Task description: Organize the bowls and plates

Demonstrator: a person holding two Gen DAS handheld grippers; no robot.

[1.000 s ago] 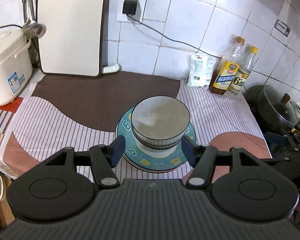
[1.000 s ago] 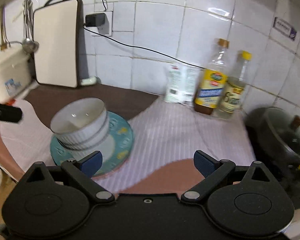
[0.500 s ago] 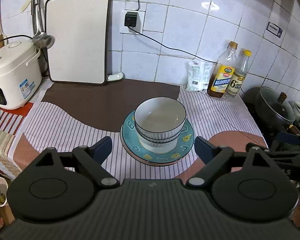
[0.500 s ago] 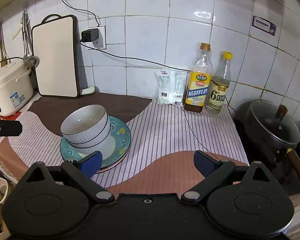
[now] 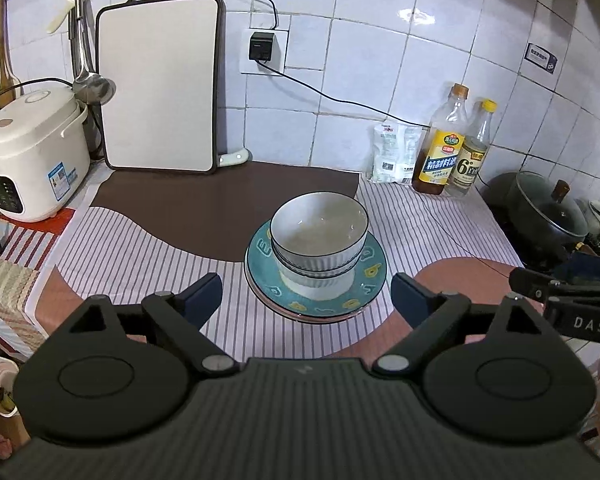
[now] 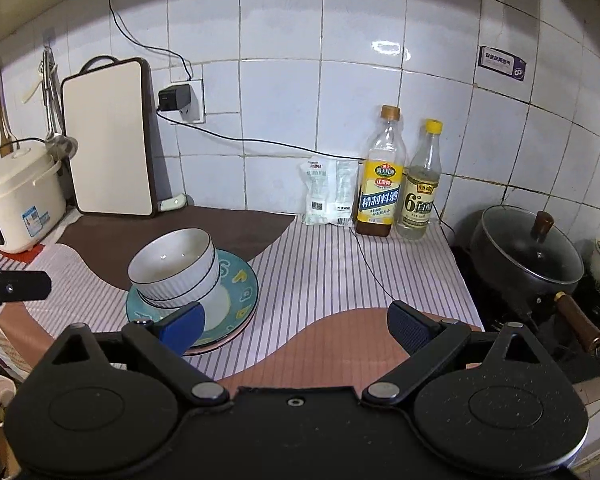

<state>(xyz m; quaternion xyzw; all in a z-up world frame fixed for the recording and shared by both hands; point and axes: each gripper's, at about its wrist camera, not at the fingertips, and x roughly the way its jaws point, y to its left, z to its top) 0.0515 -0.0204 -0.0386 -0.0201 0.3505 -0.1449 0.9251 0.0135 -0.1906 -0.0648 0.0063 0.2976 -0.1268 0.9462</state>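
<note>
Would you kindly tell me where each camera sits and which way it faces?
Left wrist: on the left hand-held gripper, angled down at the stacked white ribbed bowls on the teal patterned plate; open fingers show.
Right wrist: on the right hand-held gripper, further right, facing the tiled wall; open fingers show.
Shared: bowls, plate, two glass bottles.

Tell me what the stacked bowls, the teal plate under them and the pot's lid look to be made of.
Stacked bowls: probably glazed ceramic; glossy white inside with glints, ribbed walls, dark rim lines.
Teal plate: likely glazed ceramic too; smooth sheen, printed yellow shapes. A pinkish plate rim shows beneath it.
Pot's lid: seemingly glass, see-through and reflective, with what looks like a wooden knob.
</note>
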